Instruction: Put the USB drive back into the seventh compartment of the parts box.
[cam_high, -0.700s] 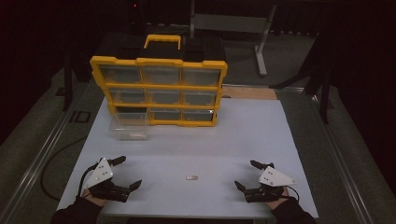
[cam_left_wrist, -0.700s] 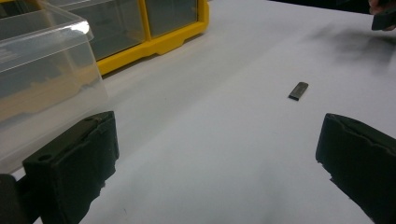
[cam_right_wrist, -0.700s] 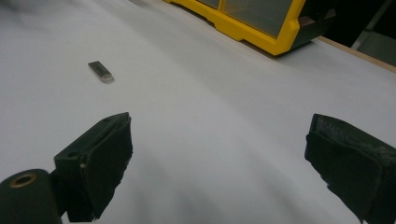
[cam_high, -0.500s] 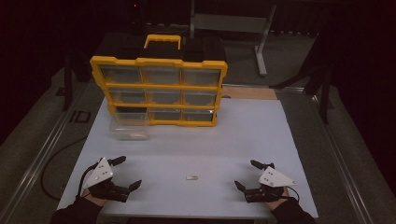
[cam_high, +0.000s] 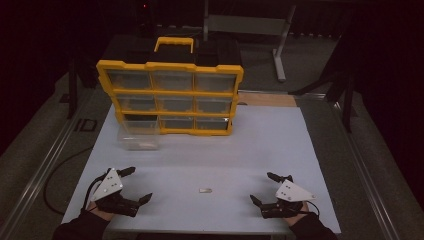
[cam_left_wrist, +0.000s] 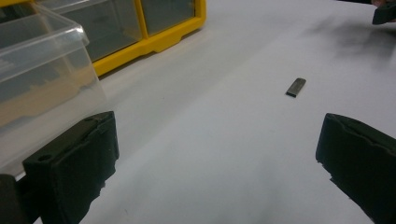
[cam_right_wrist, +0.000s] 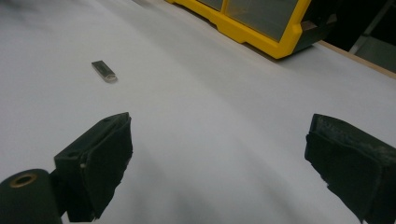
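Observation:
A small flat metal piece (cam_high: 205, 190) lies on the white table (cam_high: 280, 145) between my two grippers; it also appears as the metal piece (cam_left_wrist: 296, 87) and the metal piece (cam_right_wrist: 104, 71). My left gripper (cam_high: 134, 185) rests near the front left corner, jaws wide open and empty. My right gripper (cam_high: 263, 188) rests near the front right, also open and empty. A yellow drawer organizer (cam_high: 172, 96) stands at the back. One clear drawer (cam_high: 139, 136) is pulled out onto the table in front of its lower left slot.
The clear drawer (cam_left_wrist: 37, 79) sits close to my left gripper's left jaw. The organizer's yellow corner (cam_right_wrist: 261, 28) is ahead of my right gripper. Metal rails run along the table's left edge (cam_high: 50, 160). Dark stands are behind the table.

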